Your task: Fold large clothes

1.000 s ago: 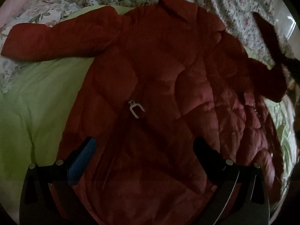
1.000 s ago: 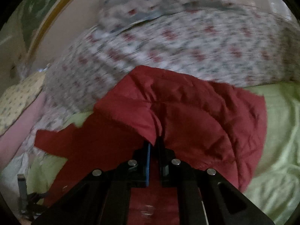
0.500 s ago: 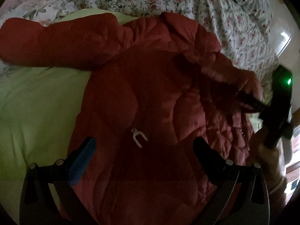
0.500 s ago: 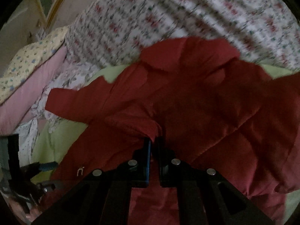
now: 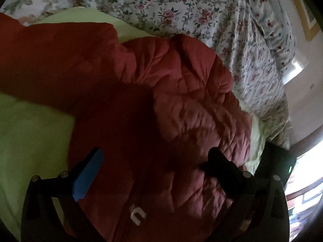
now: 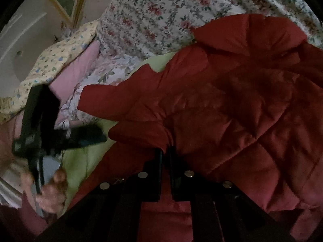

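Observation:
A red quilted jacket [image 5: 181,104] lies on a light green sheet [image 5: 30,137] on the bed. Its right sleeve [image 6: 141,131] is folded over the front of the body. My right gripper [image 6: 166,151] is shut on the cuff of that sleeve, low over the jacket's middle. My left gripper [image 5: 155,161] is open and empty, hovering over the jacket's lower front near a white zip pull [image 5: 138,214]. The left sleeve [image 5: 50,56] stretches out to the left. The left gripper also shows in the right wrist view [image 6: 86,137], beside the jacket.
A floral quilt [image 5: 201,10] is bunched along the far side of the bed. Pink and yellow pillows [image 6: 66,70] lie past the left sleeve. A bright window [image 5: 308,171] and a wall stand at the right.
My right gripper has carried the right sleeve across the jacket's front and lowered it. My left gripper has moved closer over the jacket, so the zip pull now sits between its fingers.

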Motion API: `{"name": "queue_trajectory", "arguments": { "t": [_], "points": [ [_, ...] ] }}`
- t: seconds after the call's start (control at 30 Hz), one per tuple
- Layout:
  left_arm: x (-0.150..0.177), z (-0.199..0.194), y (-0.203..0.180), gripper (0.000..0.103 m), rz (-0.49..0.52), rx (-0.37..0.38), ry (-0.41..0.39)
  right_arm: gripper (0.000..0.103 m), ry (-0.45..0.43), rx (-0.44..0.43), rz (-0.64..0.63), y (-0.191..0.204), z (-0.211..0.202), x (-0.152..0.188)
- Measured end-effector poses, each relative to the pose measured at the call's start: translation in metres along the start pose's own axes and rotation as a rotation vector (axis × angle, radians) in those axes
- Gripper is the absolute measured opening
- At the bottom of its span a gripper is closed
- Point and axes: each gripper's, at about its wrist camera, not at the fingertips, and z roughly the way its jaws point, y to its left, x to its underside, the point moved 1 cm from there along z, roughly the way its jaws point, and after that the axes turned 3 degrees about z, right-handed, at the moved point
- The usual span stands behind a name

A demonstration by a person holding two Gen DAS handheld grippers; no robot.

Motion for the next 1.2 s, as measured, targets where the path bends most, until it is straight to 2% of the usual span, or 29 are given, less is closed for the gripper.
{"name": "queue_trajectory", "arguments": {
  "t": [0.07,0.13,0.17,0.2,0.23,0.33,0.37,0.43,0.5,0.6,0.67,0.73,0.8,0.87,0.97,1.03,1.07,1.13,1.2],
  "points": [
    [-0.01,0.014,0.006,0.1,-0.024,0.017,0.027,0.007,0.003,-0.007,0.006,-0.001,0.004,0.001],
    [-0.019,0.028,0.01,0.081,-0.051,0.062,0.054,0.007,0.006,-0.011,0.011,-0.003,0.005,0.002],
    [-0.022,0.033,0.011,0.076,-0.057,0.076,0.064,0.007,0.006,-0.013,0.013,-0.003,0.006,0.002],
    [-0.024,0.038,0.011,0.062,-0.061,0.085,0.074,0.008,0.007,-0.017,0.015,-0.004,0.006,0.003],
    [-0.026,0.044,0.01,0.041,-0.061,0.087,0.085,0.008,0.007,-0.018,0.016,-0.004,0.006,0.003],
    [-0.027,0.049,0.009,0.019,-0.063,0.109,0.085,0.012,0.012,-0.012,0.019,-0.005,0.005,0.004],
    [-0.028,0.048,0.007,0.016,-0.052,0.11,0.075,0.013,0.013,0.0,0.022,-0.005,0.004,0.004],
    [-0.029,0.043,0.001,0.013,-0.017,0.09,0.059,0.017,0.022,0.01,0.044,-0.009,0.001,0.005],
    [-0.032,0.037,-0.001,0.013,0.02,0.055,0.038,0.029,0.015,0.016,0.071,-0.016,-0.009,0.009],
    [-0.038,0.026,0.002,0.012,0.061,-0.006,-0.004,0.029,-0.027,0.065,0.111,-0.031,-0.034,0.011],
    [-0.044,0.019,0.003,0.012,0.08,-0.042,-0.037,0.029,-0.073,0.125,0.13,-0.044,-0.055,0.007],
    [-0.046,0.018,0.002,0.012,0.106,-0.073,-0.05,0.033,-0.143,0.228,0.148,-0.06,-0.081,-0.002],
    [-0.045,0.024,0.001,0.012,0.13,-0.103,-0.041,0.046,-0.2,0.329,0.169,-0.076,-0.1,-0.01],
    [-0.042,0.029,0.001,0.012,0.154,-0.136,-0.039,0.047,-0.241,0.393,0.185,-0.093,-0.113,-0.017],
    [-0.04,0.034,0.002,0.015,0.171,-0.164,-0.047,0.047,-0.222,0.478,0.197,-0.113,-0.11,-0.023],
    [-0.039,0.03,0.003,0.026,0.175,-0.199,-0.064,0.046,-0.177,0.499,0.219,-0.128,-0.098,-0.021],
    [-0.038,0.025,0.001,0.027,0.178,-0.219,-0.077,0.046,-0.157,0.502,0.224,-0.132,-0.091,-0.02],
    [-0.037,0.007,-0.002,0.027,0.184,-0.273,-0.133,0.047,-0.126,0.52,0.223,-0.138,-0.08,-0.014],
    [-0.038,-0.011,-0.005,0.027,0.188,-0.278,-0.187,0.05,-0.111,0.542,0.207,-0.139,-0.072,-0.011]
  ]
}}
